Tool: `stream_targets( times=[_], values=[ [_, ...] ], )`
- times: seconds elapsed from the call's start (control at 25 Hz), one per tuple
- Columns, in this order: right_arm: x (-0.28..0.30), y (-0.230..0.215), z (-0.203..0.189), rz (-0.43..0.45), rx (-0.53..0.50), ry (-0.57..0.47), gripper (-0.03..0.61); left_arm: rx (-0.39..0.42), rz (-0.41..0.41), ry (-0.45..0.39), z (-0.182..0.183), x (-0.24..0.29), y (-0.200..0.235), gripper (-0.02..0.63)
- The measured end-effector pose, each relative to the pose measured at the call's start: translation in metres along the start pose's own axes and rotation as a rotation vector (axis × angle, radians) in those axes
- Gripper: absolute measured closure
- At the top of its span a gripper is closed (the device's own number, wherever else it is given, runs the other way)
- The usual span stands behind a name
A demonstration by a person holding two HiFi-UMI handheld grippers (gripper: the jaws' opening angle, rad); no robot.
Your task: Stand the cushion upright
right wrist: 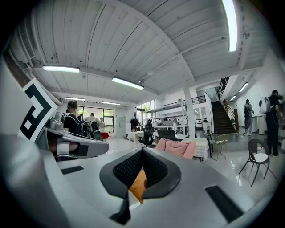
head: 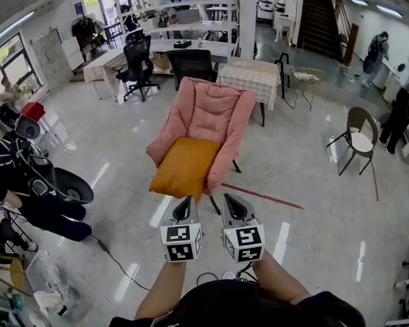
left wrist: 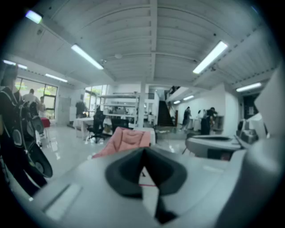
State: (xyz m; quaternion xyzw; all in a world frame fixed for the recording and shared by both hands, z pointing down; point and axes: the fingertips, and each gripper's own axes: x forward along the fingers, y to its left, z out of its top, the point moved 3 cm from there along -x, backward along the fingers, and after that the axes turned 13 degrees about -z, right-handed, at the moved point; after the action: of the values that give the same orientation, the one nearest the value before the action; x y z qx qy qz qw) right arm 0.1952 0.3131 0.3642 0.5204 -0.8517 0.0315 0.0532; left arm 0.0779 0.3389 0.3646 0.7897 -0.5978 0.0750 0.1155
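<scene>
An orange cushion [head: 185, 167] lies flat on the seat of a pink padded chair [head: 209, 115], its front edge hanging over the seat. Both grippers hover side by side in front of the chair, short of the cushion and touching nothing. My left gripper [head: 186, 203] is shut and empty; in the left gripper view its jaws [left wrist: 143, 151] meet, with the pink chair [left wrist: 129, 138] beyond. My right gripper [head: 230, 200] is also shut and empty. In the right gripper view a patch of the orange cushion [right wrist: 139, 183] shows below the closed tips [right wrist: 142, 152].
A table with a checked cloth [head: 254, 73] stands right behind the chair, black office chairs [head: 138, 64] and desks further back. A brown chair [head: 359, 134] is at right. A person with dark gear [head: 28, 182] and a floor cable [head: 121, 266] are at left.
</scene>
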Motion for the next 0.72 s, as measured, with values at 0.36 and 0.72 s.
stream_targets(
  times=[0.36, 0.72],
  values=[
    [-0.001, -0.016, -0.004, -0.002, -0.016, 0.010, 0.588, -0.005, -0.003, 0.006, -0.001, 0.015, -0.015, 0.614],
    [0.011, -0.035, -0.011, 0.013, -0.002, 0.025, 0.588, -0.030, 0.018, 0.010, -0.007, 0.035, -0.022, 0.614]
  ],
)
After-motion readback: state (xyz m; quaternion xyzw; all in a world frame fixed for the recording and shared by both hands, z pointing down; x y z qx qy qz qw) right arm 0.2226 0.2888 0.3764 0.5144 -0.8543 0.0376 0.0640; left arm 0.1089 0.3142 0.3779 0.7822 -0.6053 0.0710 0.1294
